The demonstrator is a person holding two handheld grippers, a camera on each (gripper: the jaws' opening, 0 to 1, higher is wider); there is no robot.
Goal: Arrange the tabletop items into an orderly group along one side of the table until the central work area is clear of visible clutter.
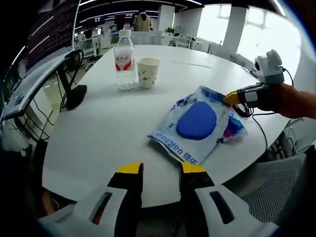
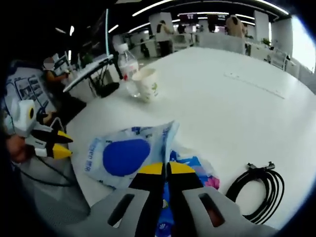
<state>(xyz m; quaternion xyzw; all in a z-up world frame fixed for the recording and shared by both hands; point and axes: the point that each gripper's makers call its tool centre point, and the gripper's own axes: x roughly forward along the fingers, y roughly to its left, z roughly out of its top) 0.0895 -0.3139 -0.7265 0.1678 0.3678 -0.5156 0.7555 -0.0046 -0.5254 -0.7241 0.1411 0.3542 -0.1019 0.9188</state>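
A blue-and-white packet (image 1: 195, 123) (image 2: 123, 155) lies near the table's edge, partly over a colourful wrapper (image 1: 235, 129) (image 2: 198, 170). My right gripper (image 2: 166, 169) is shut on the packet's raised edge; in the left gripper view it (image 1: 236, 97) comes in from the right, a hand holding it. My left gripper (image 1: 161, 170) hangs open just off the table's near edge, short of the packet, and appears at the left of the right gripper view (image 2: 62, 145). A water bottle (image 1: 125, 61) (image 2: 127, 64) and a paper cup (image 1: 147, 72) (image 2: 147, 84) stand upright side by side farther back.
A coiled black cable (image 2: 256, 192) (image 1: 245, 111) lies beside the wrapper. A thin white strip (image 1: 192, 63) (image 2: 256, 85) rests on the round white table (image 1: 98, 128) farther back. A monitor stand (image 1: 74, 94) sits at the table's left edge. Desks and people fill the office behind.
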